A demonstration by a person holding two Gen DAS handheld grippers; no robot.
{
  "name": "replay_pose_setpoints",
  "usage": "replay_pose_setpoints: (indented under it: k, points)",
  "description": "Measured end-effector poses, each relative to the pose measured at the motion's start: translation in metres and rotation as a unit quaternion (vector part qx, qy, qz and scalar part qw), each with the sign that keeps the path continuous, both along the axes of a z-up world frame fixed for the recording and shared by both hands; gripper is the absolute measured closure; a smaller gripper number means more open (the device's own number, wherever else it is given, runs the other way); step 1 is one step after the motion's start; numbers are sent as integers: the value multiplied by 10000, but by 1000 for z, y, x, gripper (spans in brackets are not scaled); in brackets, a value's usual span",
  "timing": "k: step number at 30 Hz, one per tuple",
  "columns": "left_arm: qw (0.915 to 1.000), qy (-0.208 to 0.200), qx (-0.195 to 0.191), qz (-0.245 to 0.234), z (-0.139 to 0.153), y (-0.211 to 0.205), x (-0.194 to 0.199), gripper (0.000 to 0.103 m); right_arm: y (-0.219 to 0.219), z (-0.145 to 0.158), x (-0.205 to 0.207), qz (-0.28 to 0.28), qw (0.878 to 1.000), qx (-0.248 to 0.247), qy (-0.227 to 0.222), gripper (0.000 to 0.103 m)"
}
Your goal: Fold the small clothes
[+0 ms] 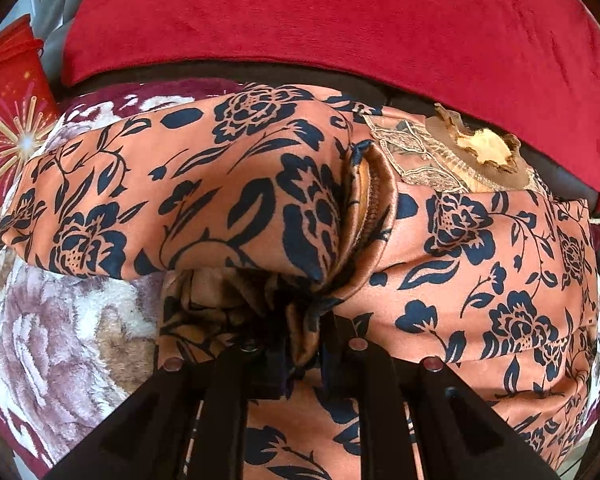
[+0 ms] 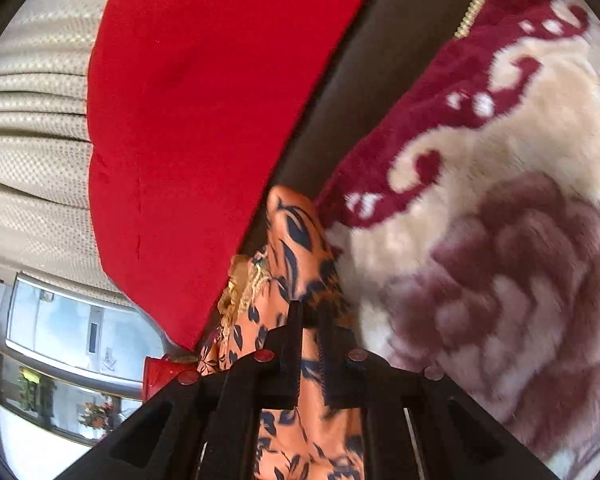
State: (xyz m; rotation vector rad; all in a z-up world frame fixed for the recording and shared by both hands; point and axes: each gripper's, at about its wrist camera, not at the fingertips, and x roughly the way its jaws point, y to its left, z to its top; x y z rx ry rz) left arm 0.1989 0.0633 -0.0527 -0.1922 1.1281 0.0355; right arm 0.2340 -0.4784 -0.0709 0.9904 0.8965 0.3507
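Left tongs (image 1: 300,344) pinch bunched fold of garment (image 1: 228,184). Garment lies on blanket (image 1: 60,328), long axis 9-to-3, bulk toward 12 of left tongs. Right tongs (image 2: 312,320) clamp garment edge, cloth trailing toward 6; cushion (image 2: 188,120) at 10.

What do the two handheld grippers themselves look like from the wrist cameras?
Both look alike: the left gripper and right gripper are matte black, with two narrow straight jaws, angular ribbed side arms with slot cutouts, and small round reddish studs across the frame. No cables, markings, hand or sleeve show.
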Motion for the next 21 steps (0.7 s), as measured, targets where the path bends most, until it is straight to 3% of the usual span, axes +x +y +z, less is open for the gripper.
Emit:
replay_pose_setpoints:
  k: [4, 7, 9, 11, 13, 15, 16, 17, 19, 21]
  points:
    - [10000, -8, -37, -70, -2, -1, 2, 90, -3, 7, 2, 30, 9998, -149, -122, 92]
    - [9999, -9, -152, -73, -3, 1, 3, 89, -6, 6, -5, 67, 9993, -78, -355, 83]
    - [9998, -13, -193, -87, -3, 3, 3, 89, -4, 15, -12, 113, 9961, -194, -856, 84]
    - [9997, -28, -214, -98, -2, 5, 1, 89, 1, 34, -27, 75, 9855, -817, -1487, 84]
    - [9997, -39, -194, -116, -2, 4, 1, 89, 5, 47, -36, 179, 9790, -926, -1809, 84]
    - [9998, -46, -180, -104, -2, 5, 1, 89, 7, 57, -43, 126, 9756, -1102, -1894, 62]
    - [9998, -47, -179, -113, -2, 5, 1, 89, 7, 60, -45, 89, 9742, -1143, -1946, 13]
    - [9998, -49, -173, -118, -3, 5, 2, 89, 6, 65, -52, 15, 9704, -1057, -2171, 0]
    - [9997, -49, -189, -118, -3, 4, 1, 89, 4, 70, -58, 51, 9677, -808, -2389, 0]
    - [9997, -37, -223, -99, -3, 5, 0, 89, 2, 69, -59, 71, 9727, -657, -2223, 0]
